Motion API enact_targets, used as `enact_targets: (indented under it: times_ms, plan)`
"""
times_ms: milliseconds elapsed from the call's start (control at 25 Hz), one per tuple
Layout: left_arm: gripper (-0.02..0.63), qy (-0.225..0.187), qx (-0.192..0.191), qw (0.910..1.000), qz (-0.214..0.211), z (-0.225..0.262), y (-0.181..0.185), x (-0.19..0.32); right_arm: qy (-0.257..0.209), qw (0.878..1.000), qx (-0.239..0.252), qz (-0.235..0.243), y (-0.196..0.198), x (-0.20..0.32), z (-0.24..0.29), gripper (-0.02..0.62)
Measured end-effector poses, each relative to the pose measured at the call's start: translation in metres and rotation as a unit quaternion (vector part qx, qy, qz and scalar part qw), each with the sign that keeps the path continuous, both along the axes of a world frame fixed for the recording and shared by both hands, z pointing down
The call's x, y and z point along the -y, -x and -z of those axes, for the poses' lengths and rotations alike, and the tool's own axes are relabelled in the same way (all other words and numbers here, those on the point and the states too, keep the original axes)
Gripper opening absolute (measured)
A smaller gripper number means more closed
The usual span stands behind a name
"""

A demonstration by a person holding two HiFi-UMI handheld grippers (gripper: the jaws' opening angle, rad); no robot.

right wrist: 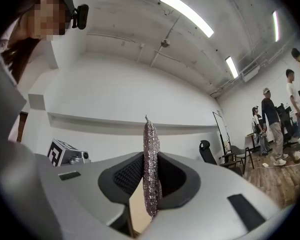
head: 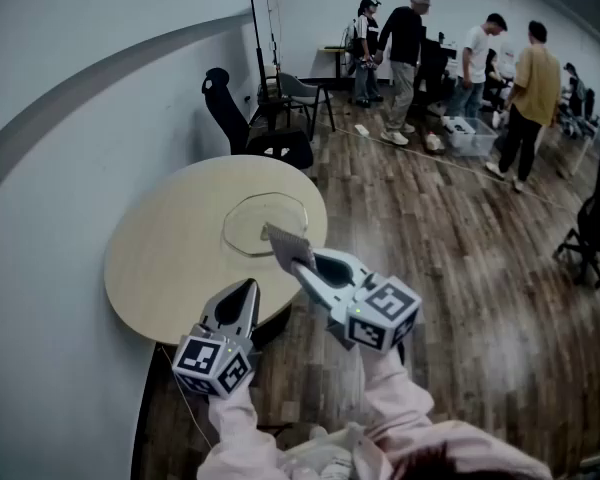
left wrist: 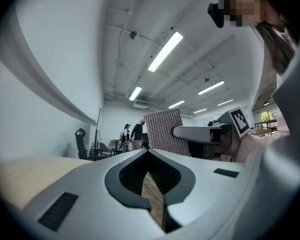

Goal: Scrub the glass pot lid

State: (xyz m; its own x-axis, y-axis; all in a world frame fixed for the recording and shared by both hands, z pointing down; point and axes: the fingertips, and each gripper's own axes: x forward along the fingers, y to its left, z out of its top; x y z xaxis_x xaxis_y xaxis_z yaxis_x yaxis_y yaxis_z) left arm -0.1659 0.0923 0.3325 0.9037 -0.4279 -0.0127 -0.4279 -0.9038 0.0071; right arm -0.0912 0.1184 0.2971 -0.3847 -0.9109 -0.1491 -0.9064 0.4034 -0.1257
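Note:
The glass pot lid [head: 265, 223] lies flat on the round beige table [head: 170, 253], toward its far right side. My right gripper [head: 298, 266] is shut on a silvery scouring pad [head: 285, 245], held just over the lid's near rim. In the right gripper view the pad [right wrist: 151, 159] stands edge-on, pinched between the jaws of the right gripper [right wrist: 150, 156]. My left gripper [head: 248, 286] hovers at the table's near edge, jaws shut with nothing in them. The left gripper view shows the pad [left wrist: 162, 131] ahead of the closed left gripper [left wrist: 149, 154].
A white wall runs along the table's left. Black office chairs [head: 242, 118] stand behind the table. Several people [head: 405, 48] stand at the back on the wood floor [head: 460, 258], near a clear storage box [head: 470, 136]. Another chair [head: 590, 228] sits at the right edge.

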Motion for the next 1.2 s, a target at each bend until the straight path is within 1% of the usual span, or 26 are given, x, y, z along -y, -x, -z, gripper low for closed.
enact_targets:
  times_ms: [240, 480, 720, 1040, 1200]
  plan:
    - [-0.006, 0.005, -0.003, 1.0, -0.001, 0.001, -0.008, -0.008, 0.005, 1.0, 0.003, -0.001, -0.007, -0.005, -0.003, 0.066]
    - [-0.006, 0.005, 0.005, 1.0, 0.001, 0.002, -0.018, -0.008, 0.008, 1.0, 0.013, -0.002, -0.02, -0.006, -0.002, 0.067]
    - [-0.006, 0.009, 0.004, 0.9999, 0.01, -0.002, -0.03, -0.005, 0.009, 1.0, 0.018, 0.007, -0.034, -0.003, -0.007, 0.067]
    - [-0.006, 0.032, -0.01, 0.9987, 0.04, -0.018, -0.047, -0.006, 0.015, 0.999, 0.034, 0.013, -0.061, -0.002, -0.018, 0.069]
    - [-0.006, 0.035, -0.011, 0.9982, 0.049, -0.022, -0.05, 0.005, 0.021, 0.998, 0.045, 0.026, -0.069, 0.008, -0.025, 0.069]
